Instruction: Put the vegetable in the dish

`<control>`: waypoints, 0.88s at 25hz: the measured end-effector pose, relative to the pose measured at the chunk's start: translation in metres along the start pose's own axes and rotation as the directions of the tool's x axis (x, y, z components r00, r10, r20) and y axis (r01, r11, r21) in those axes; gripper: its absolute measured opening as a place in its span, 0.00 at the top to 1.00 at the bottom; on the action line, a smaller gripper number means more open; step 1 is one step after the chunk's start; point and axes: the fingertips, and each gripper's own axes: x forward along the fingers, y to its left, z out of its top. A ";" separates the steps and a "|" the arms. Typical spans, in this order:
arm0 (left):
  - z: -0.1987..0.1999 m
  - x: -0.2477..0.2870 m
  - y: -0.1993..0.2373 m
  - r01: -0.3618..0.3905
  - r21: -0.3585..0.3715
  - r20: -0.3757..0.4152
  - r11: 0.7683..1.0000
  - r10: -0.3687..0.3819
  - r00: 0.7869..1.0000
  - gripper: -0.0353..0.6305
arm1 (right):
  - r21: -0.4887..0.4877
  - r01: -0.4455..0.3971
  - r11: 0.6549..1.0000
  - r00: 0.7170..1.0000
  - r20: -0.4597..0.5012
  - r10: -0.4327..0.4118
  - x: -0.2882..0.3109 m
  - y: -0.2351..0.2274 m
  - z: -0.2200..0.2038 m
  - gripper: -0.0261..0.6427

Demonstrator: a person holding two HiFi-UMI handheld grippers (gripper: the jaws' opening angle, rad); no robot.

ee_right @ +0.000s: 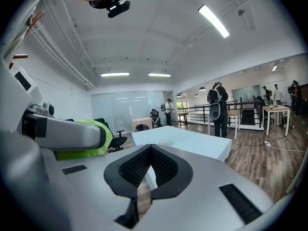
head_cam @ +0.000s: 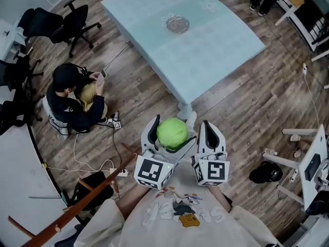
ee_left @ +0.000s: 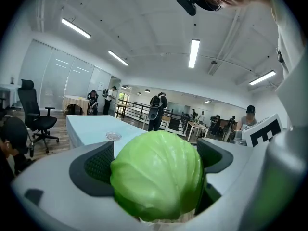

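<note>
A round green cabbage (head_cam: 172, 132) is gripped between the jaws of my left gripper (head_cam: 170, 136), held close to my body above the wooden floor. In the left gripper view the cabbage (ee_left: 156, 174) fills the space between the two dark pads (ee_left: 94, 170). My right gripper (head_cam: 210, 129) sits just right of it, shut and empty; its pads (ee_right: 166, 167) meet. A small glass dish (head_cam: 177, 23) stands on the light blue table (head_cam: 216, 50) ahead, well beyond both grippers. The dish (ee_left: 113, 136) looks far off in the left gripper view.
A person (head_cam: 72, 96) sits on the floor to the left, near cables and a power strip (head_cam: 121, 172). Black office chairs (head_cam: 61, 22) stand far left. A black object (head_cam: 266, 172) and white stands (head_cam: 308, 163) are at right. A wooden rail (head_cam: 77, 205) crosses bottom left.
</note>
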 end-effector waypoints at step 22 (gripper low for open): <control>0.065 0.212 0.069 -0.117 0.015 -0.001 0.993 0.117 0.993 0.13 | -0.065 -0.185 0.981 0.982 0.031 0.187 0.200 -0.112 0.073 0.93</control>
